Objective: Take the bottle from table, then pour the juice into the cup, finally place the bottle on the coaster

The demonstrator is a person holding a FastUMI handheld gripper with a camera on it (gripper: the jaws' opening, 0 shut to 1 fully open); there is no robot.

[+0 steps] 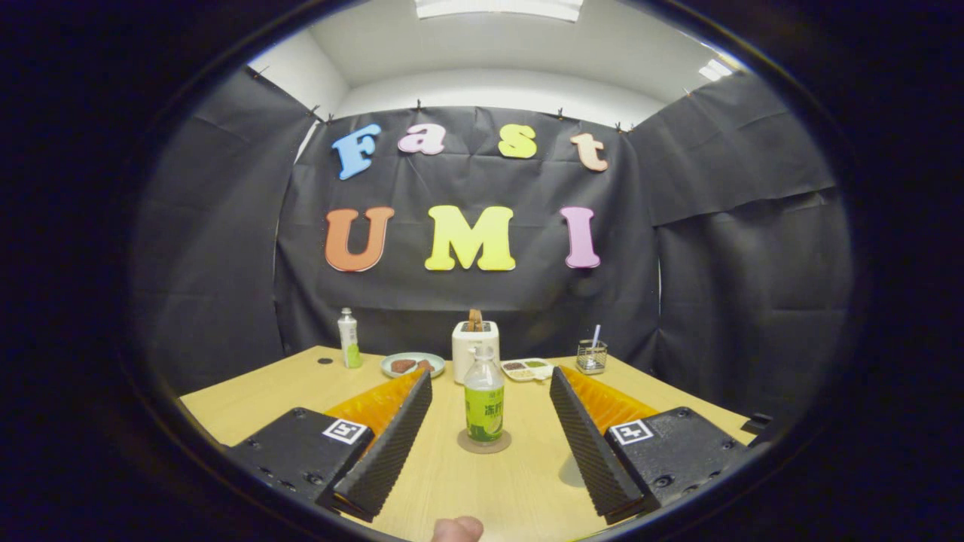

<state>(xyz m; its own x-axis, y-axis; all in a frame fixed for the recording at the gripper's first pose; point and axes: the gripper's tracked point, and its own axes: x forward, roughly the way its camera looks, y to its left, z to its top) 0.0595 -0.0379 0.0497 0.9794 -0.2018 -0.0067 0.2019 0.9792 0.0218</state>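
Note:
A clear bottle (483, 412) with a green label and a little pale juice stands upright on a round brown coaster (484, 449) in the middle of the wooden table (248, 399). My gripper (491, 379) is open wide, and the bottle stands in the gap between the two fingers, touching neither. By the inner side of the right finger (584, 436) a small pale shape (571, 472) rests on the table, mostly hidden; I cannot tell whether it is the cup.
Along the table's far edge stand a second small bottle (348, 339), a plate of food (412, 364), a white toaster (475, 350) holding bread, a small divided dish (527, 369) and a wire holder (592, 356). A fingertip (457, 529) shows behind the gripper.

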